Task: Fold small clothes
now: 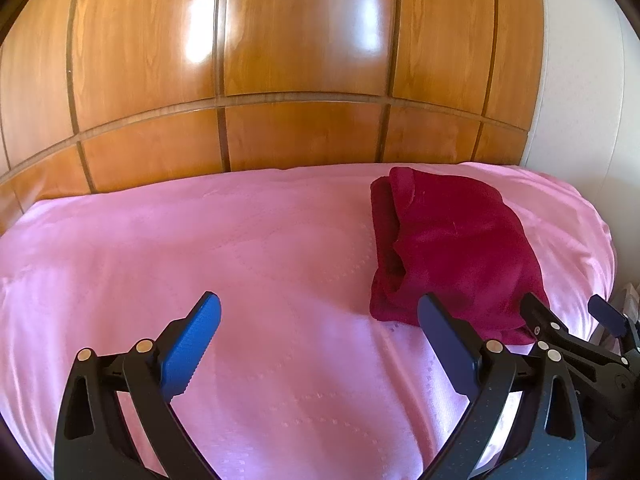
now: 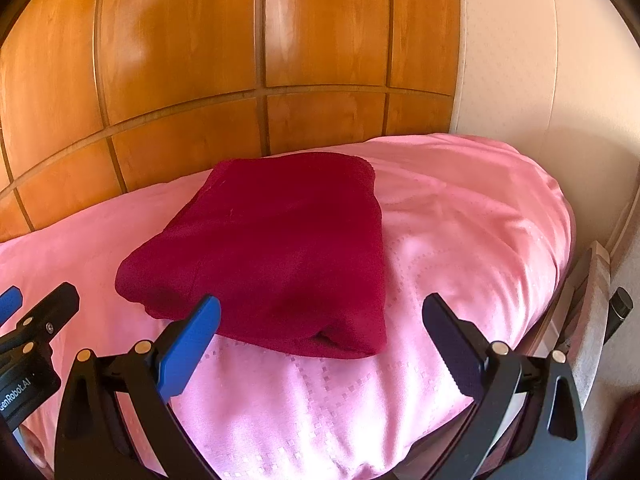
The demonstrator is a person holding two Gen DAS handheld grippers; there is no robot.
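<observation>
The dark red garment (image 2: 276, 252) lies as a compact folded bundle on the pink bedspread (image 2: 460, 248), in the middle of the right wrist view and toward the right of the left wrist view, with wooden wardrobe panels (image 1: 280, 60) filling the upper part of both frames. The left hand-held gripper (image 1: 320, 328) hovers over bare bedspread with its jaws spread wide and nothing between them; the right hand-held gripper (image 2: 320, 332) is equally wide open and empty, its blue pad (image 2: 192, 344) just in front of the bundle's near edge. The fold looks close to finished, so the step in hand is probably tidying. To do it well, press the thick near edge flat rather than pinching it, and square the loose layers showing on the bundle's left side without dragging the slippery bedspread.
</observation>
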